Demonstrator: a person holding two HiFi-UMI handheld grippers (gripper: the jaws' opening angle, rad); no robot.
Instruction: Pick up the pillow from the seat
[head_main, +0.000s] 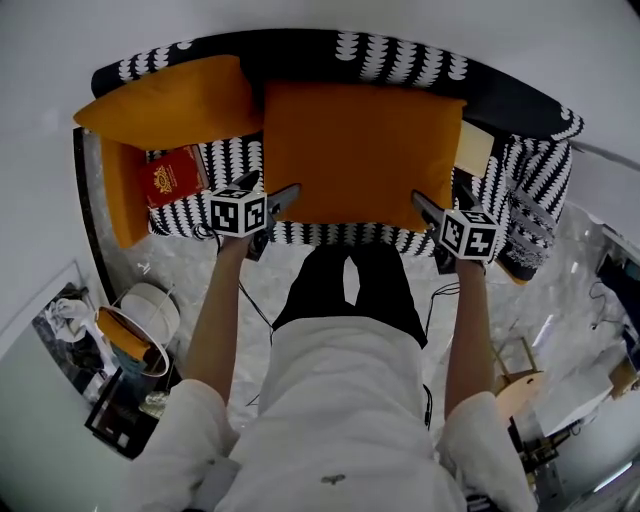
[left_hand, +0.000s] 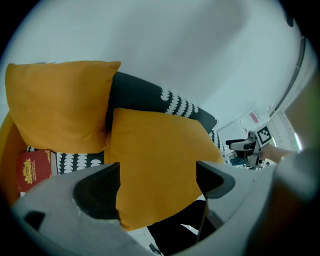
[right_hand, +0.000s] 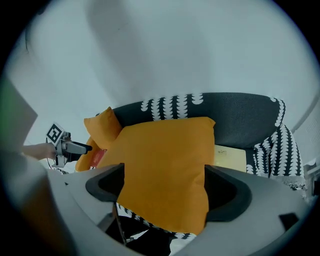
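Note:
A large orange pillow (head_main: 360, 150) lies on the seat of a black sofa with white scallop print (head_main: 400, 55). My left gripper (head_main: 272, 192) is at the pillow's near left corner, and my right gripper (head_main: 440, 207) is at its near right corner. In the left gripper view the pillow (left_hand: 155, 150) fills the gap between the wide-open jaws of the left gripper (left_hand: 155, 185); the pads stand clear of the fabric. The right gripper view shows the same: the pillow (right_hand: 165, 160) sits between the open jaws of the right gripper (right_hand: 167, 190), not pressed.
A second orange pillow (head_main: 165, 100) leans at the sofa's left back, above a red book (head_main: 172, 178). A pale yellow book (head_main: 476, 148) lies at the seat's right. The person's black-clad legs stand against the sofa front. A white bin (head_main: 145, 310) and a wooden stool (head_main: 520, 385) flank them.

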